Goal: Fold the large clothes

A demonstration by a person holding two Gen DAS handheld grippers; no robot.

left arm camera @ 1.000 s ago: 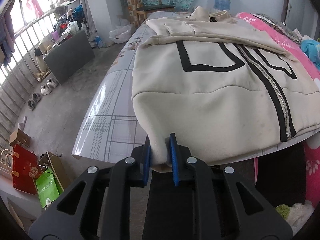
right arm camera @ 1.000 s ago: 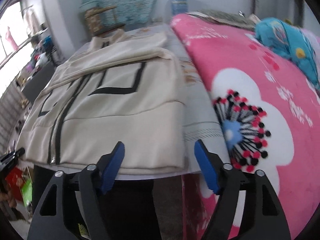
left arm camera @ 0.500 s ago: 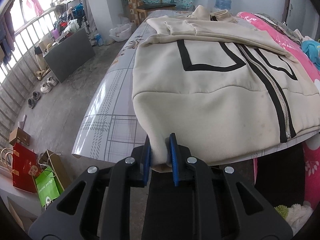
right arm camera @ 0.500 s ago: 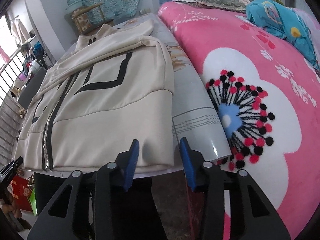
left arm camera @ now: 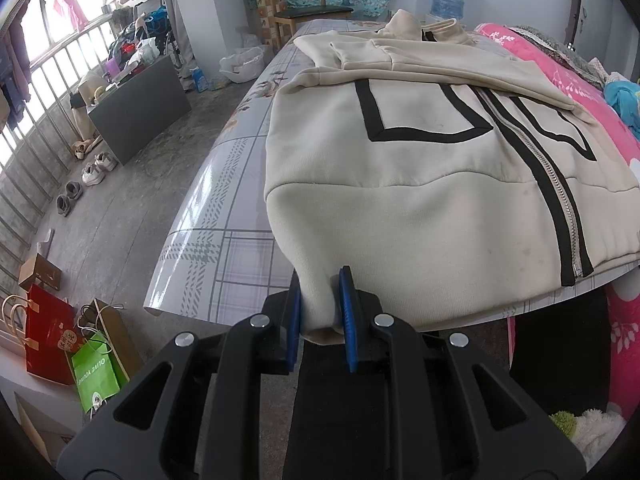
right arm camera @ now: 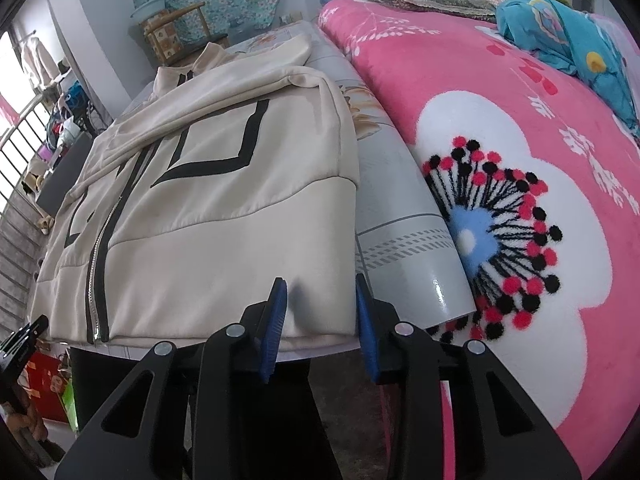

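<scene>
A beige zip jacket [left arm camera: 432, 168] with black stripes lies flat on the table, front up, sleeves folded across its chest. My left gripper [left arm camera: 320, 300] is shut on the jacket's near left hem corner at the table edge. In the right wrist view the jacket [right arm camera: 224, 208] fills the left half. My right gripper [right arm camera: 320, 304] has its blue jaws around the near right hem corner, partly closed, with the cloth bunched between them and a gap still showing.
The table [left arm camera: 208, 220] has a glossy plaid cover. A pink flowered blanket [right arm camera: 520, 168] lies on the bed to the right. A wooden chair [left arm camera: 304, 4] stands behind the table. Paper bags [left arm camera: 76, 344] and shoes sit on the floor at left.
My right gripper has moved forward onto the jacket's right hem corner and its jaws have narrowed from wide open. My left gripper has stayed shut on the left corner.
</scene>
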